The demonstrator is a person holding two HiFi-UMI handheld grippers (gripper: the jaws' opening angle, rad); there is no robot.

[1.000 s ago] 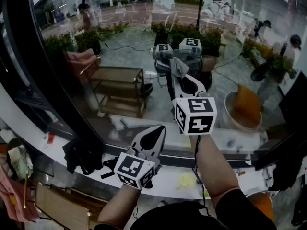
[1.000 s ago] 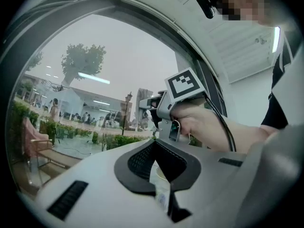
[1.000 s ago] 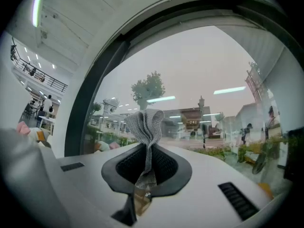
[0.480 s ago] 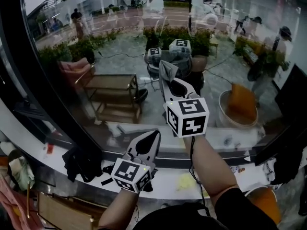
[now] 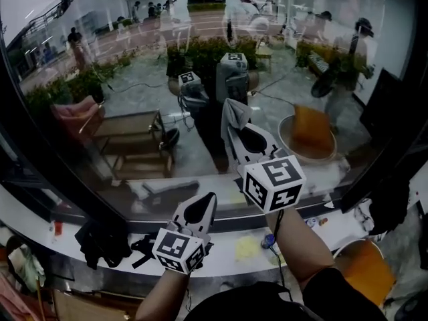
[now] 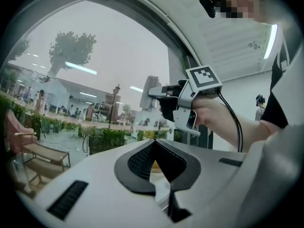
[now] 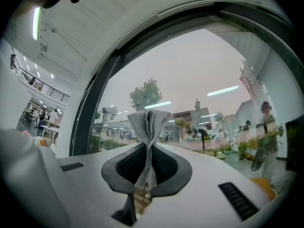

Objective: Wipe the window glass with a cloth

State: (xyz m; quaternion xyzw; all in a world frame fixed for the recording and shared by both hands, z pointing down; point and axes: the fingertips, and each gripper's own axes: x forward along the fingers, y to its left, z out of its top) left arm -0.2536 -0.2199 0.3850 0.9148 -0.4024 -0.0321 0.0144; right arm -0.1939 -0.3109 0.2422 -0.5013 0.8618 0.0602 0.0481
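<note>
Right gripper view — grey knit cloth [image 7: 147,122] pinched at its waist between the jaws of the right tool [image 7: 145,146], fanning out above them into a folded, ribbed crest at centre frame. Fine weave, plain grey, a little paler along the top edge. From the head view, a small grey tuft at upper centre, standing on the tip of the right tool [image 5: 231,127], held up before the window glass [image 5: 134,85]; cannot tell whether touching the pane. Glass across the whole upper part of the head view, framed in black, carrying faint reflections over greenery [image 5: 214,49] and a wooden table [image 5: 130,136] outside.

Black-and-white square marker patterns on the cube [image 5: 271,182] of the right tool, right of centre, and on the cube [image 5: 178,249] of the left tool, lower centre.

Right tool clamped tight on the cloth, pads pressed against the fabric from both sides. Left tool [image 5: 211,196] lower and to the left, above the white surface [image 5: 221,256] under the window, jaws closed tip to tip with nothing between them. Same in the left gripper view: dark pads of the left tool [image 6: 154,142] meeting in a point at lower centre. Also there, at upper centre-right, the right tool gripped in a hand [image 6: 209,115] — cloth end pointing left toward the glass.
</note>
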